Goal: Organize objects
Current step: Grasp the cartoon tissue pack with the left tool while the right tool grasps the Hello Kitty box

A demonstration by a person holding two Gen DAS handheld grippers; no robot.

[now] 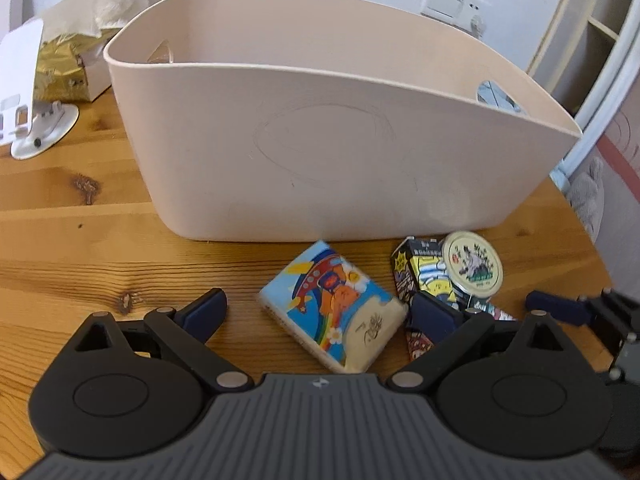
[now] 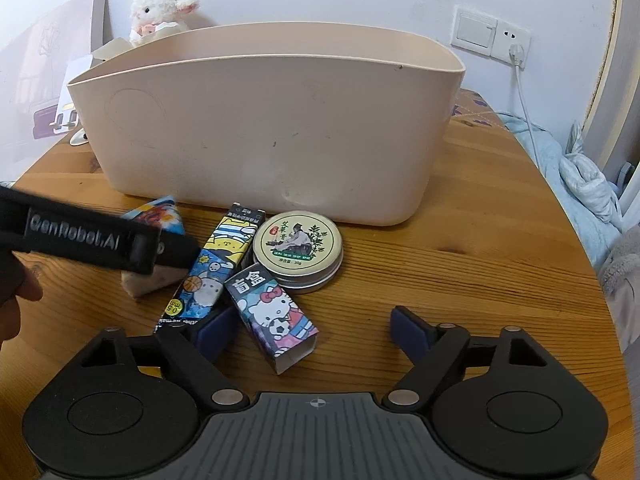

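Observation:
A beige plastic bin stands on the wooden table. In front of it lie a blue cartoon tissue pack, a long cartoon box, a Hello Kitty box and a round tin. My left gripper is open, its fingers either side of the tissue pack, not touching it. My right gripper is open, with the Hello Kitty box between its fingers; its left finger lies beside the long box.
A plush lamb and a gold packet sit behind the bin at the left. A white phone stand is at the far left. A wall socket with a cable is at the right. The table's edge curves at the right.

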